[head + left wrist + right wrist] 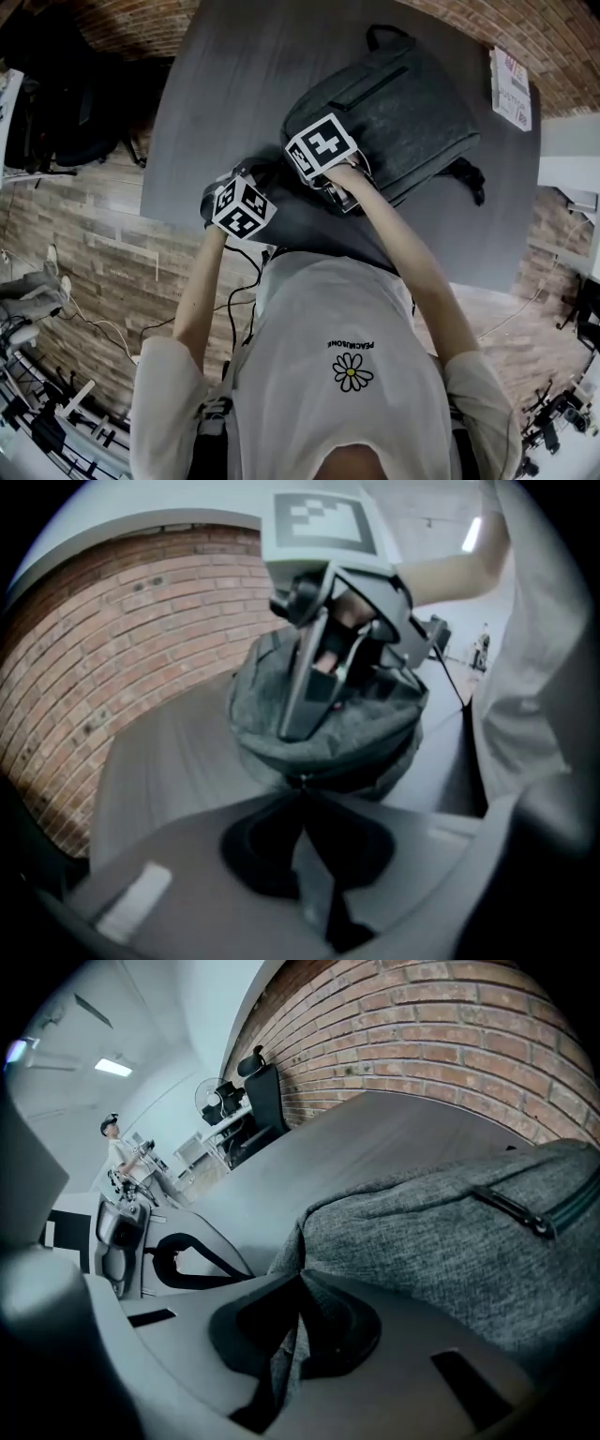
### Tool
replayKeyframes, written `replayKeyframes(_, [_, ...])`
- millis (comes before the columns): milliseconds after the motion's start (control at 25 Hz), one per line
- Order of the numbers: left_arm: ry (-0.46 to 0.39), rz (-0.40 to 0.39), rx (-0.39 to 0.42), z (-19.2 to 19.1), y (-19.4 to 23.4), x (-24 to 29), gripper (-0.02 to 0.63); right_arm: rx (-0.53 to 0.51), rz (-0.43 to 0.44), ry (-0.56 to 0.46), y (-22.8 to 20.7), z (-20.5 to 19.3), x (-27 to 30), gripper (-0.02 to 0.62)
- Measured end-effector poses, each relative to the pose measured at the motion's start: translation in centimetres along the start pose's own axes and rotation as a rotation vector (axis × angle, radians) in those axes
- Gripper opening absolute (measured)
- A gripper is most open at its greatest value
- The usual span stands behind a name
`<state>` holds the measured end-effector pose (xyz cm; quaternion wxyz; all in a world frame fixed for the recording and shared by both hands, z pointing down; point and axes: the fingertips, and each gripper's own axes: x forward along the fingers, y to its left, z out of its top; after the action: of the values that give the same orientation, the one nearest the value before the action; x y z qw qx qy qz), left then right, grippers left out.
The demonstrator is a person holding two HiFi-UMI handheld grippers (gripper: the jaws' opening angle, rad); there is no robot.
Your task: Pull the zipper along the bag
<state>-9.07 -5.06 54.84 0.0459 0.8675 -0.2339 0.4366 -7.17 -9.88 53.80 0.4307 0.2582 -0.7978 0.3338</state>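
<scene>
A grey fabric backpack (394,122) lies on the dark table (225,94). My right gripper (319,178) sits at the bag's near edge. In the right gripper view it (298,1283) is shut on a fold of the bag's grey cloth (450,1241). My left gripper (267,183) is just left of it, at the bag's near left corner. In the left gripper view its jaws (302,785) meet at a small glinting zipper pull (301,778) on the bag's rim (328,747), shut on it. The right gripper's marker cube (319,522) rises over the bag beyond.
A printed booklet (511,89) lies at the table's far right edge. A black strap (469,178) trails from the bag's right side, and its handle (386,36) is at the far end. A black chair (56,103) stands off the table's left. A person (117,1152) stands far off.
</scene>
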Motion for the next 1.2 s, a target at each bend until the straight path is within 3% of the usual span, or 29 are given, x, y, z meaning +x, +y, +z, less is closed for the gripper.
replayKeyframes(240, [0.037, -0.017, -0.008, -0.3, 0.1, 0.8, 0.012, 0.008, 0.009, 0.005, 0.1, 0.1, 0.0, 0.002])
replayKeyframes(600, [0.049, -0.034, 0.135, -0.3, -0.2, 1.7, 0.012, 0.006, 0.001, 0.005, -0.2, -0.1, 0.1, 0.002])
replayKeyframes(880, [0.026, -0.025, 0.083, -0.2, -0.5, 1.0, 0.005, 0.003, -0.001, -0.001, 0.0, 0.1, 0.0, 0.002])
replayKeyframes(960, [0.016, -0.076, 0.025, -0.1, -1.1, 0.5, 0.005, 0.004, 0.010, -0.002, 0.1, 0.1, 0.1, 0.002])
replayKeyframes(1080, [0.020, -0.242, -0.094, 0.5, -2.3, 0.3, 0.009, 0.017, 0.034, 0.010, 0.0, 0.2, 0.1, 0.002])
replayKeyframes(1200, [0.062, -0.330, -0.063, 1.0, -3.1, 0.8, 0.010, 0.028, 0.045, 0.026, -0.2, 0.2, 0.2, 0.000])
